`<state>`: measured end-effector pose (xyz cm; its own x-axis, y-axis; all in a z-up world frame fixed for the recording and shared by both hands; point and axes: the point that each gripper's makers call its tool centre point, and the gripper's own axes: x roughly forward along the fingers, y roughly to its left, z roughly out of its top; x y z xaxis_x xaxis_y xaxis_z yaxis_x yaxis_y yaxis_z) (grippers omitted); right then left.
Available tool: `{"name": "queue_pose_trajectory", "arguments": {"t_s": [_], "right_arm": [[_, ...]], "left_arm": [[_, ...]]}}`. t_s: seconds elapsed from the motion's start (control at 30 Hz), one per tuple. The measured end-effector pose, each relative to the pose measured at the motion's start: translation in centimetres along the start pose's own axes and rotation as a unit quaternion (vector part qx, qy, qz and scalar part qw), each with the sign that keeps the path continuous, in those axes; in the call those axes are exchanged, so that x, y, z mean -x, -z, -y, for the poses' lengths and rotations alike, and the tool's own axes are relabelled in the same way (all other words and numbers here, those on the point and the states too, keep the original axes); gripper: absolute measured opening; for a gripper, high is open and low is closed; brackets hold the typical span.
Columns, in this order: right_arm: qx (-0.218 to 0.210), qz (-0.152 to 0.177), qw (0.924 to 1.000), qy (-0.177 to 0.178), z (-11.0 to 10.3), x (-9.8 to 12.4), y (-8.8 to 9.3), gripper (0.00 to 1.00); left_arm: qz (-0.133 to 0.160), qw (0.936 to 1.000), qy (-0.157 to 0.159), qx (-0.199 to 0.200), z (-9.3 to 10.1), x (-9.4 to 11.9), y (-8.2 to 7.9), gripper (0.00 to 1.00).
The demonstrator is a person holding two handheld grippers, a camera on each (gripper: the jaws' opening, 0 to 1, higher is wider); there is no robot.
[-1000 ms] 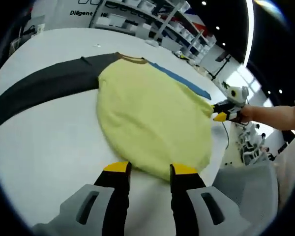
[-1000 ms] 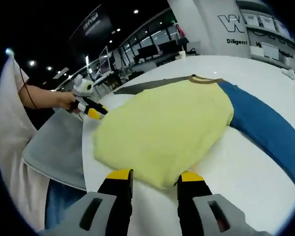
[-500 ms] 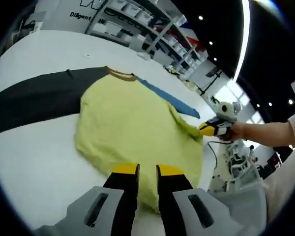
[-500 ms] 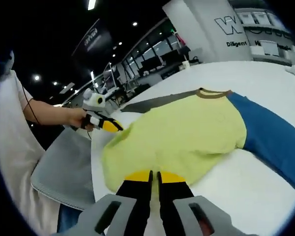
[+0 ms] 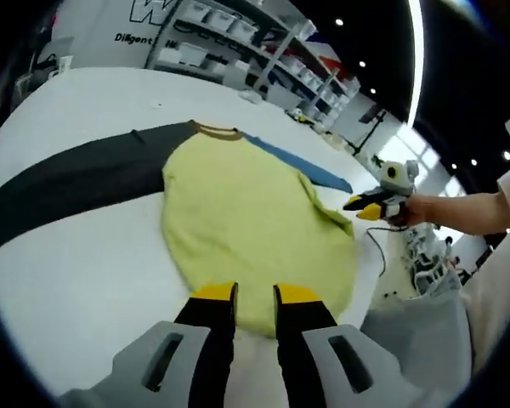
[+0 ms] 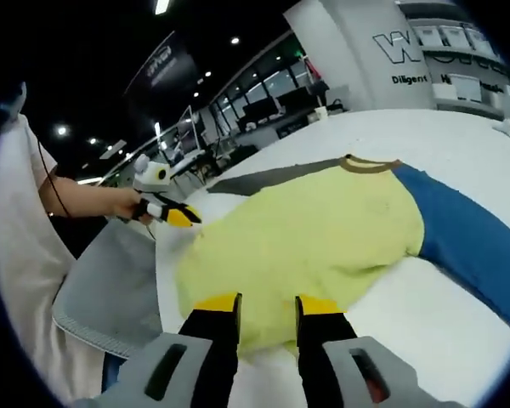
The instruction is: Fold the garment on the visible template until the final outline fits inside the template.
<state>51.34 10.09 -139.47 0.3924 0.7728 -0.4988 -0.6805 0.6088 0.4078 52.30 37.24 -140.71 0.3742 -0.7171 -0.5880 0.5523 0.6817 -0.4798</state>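
A yellow shirt point(image 5: 255, 234) is spread flat on the white table point(image 5: 76, 280), with one dark sleeve point(image 5: 68, 178) and one blue sleeve point(image 6: 472, 242). The dark sleeve is seen at full length in the left gripper view; the blue one is seen broadly in the right gripper view. The left gripper point(image 5: 246, 295) is held low at the hem, its jaws narrowly parted with fabric between the tips. The right gripper point(image 6: 268, 303) is posed likewise; a firm grip cannot be confirmed for either.
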Motion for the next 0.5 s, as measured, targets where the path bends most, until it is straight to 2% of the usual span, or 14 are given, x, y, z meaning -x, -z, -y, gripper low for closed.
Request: {"name": "queue_pose_trajectory", "arguments": {"t_s": [0.13, 0.2, 0.3, 0.43, 0.5], "right_arm": [[-0.014, -0.017, 0.9996, 0.019, 1.0, 1.1, 2.3, 0.31], [-0.015, -0.028, 0.9994, 0.016, 1.0, 0.9, 3.3, 0.33], [-0.011, -0.036, 0.9992, 0.012, 1.0, 0.0, 3.7, 0.34], [0.0, -0.041, 0.9991, 0.011, 1.2, -1.3, 3.4, 0.33], [0.006, -0.047, 0.9988, 0.006, 1.3, -1.7, 3.3, 0.29]], "left_arm": [[-0.003, 0.9996, -0.012, 0.023, -0.7, 0.6, 1.9, 0.15], [-0.011, 0.9995, -0.012, 0.028, -0.8, 0.3, 2.8, 0.16], [-0.031, 0.9991, -0.008, 0.029, -0.2, -0.6, 4.1, 0.17], [-0.028, 0.9992, -0.001, 0.029, 0.7, -1.7, 3.8, 0.14], [-0.03, 0.9993, -0.002, 0.023, 0.9, -2.0, 3.7, 0.12]]}}
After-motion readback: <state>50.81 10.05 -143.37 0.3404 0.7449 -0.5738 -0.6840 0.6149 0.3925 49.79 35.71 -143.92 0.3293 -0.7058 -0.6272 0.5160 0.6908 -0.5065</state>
